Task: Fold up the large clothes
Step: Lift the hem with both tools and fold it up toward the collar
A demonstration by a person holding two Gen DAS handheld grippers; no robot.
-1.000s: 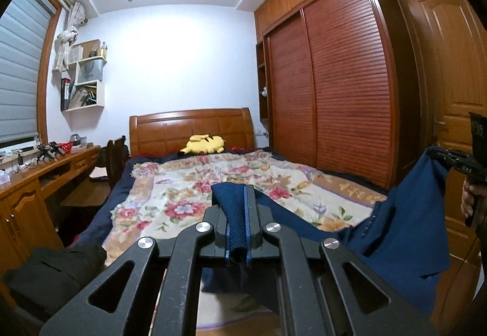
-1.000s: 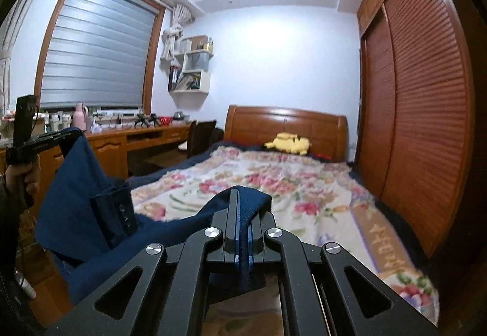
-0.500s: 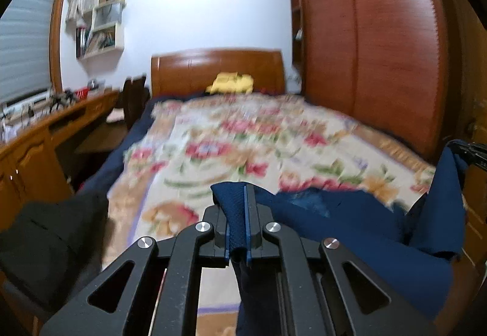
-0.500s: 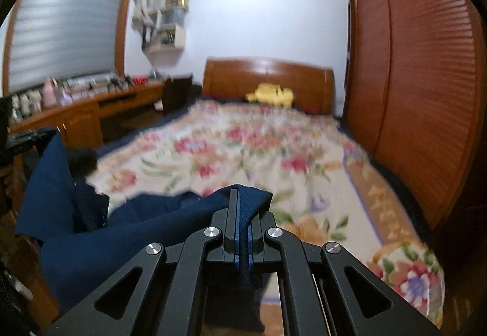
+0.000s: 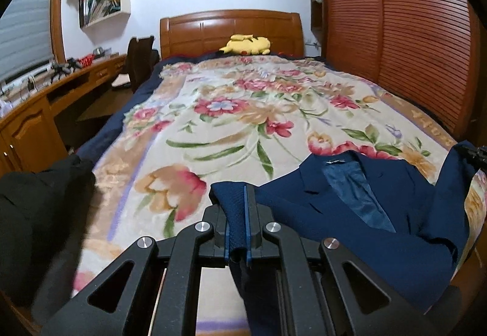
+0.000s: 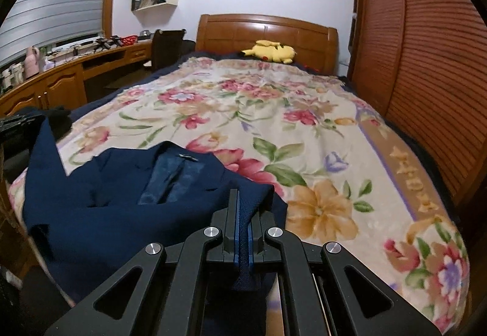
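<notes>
Left wrist: jacket (image 5: 350,214) pinched in both tongs.

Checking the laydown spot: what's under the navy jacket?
The floral blanket on the bed lies under the navy jacket, whose collar end rests on it. Whatever lies beneath the jacket's middle is covered.

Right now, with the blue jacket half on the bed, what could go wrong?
1. The navy jacket lies near the foot edge of the flowery blanket, part hanging off; letting go now might let it slide down.
2. The left gripper and right gripper each pinch only a small fold, so a tug could slip the cloth free.
3. The lapels look rumpled; folding now may crease them.
</notes>
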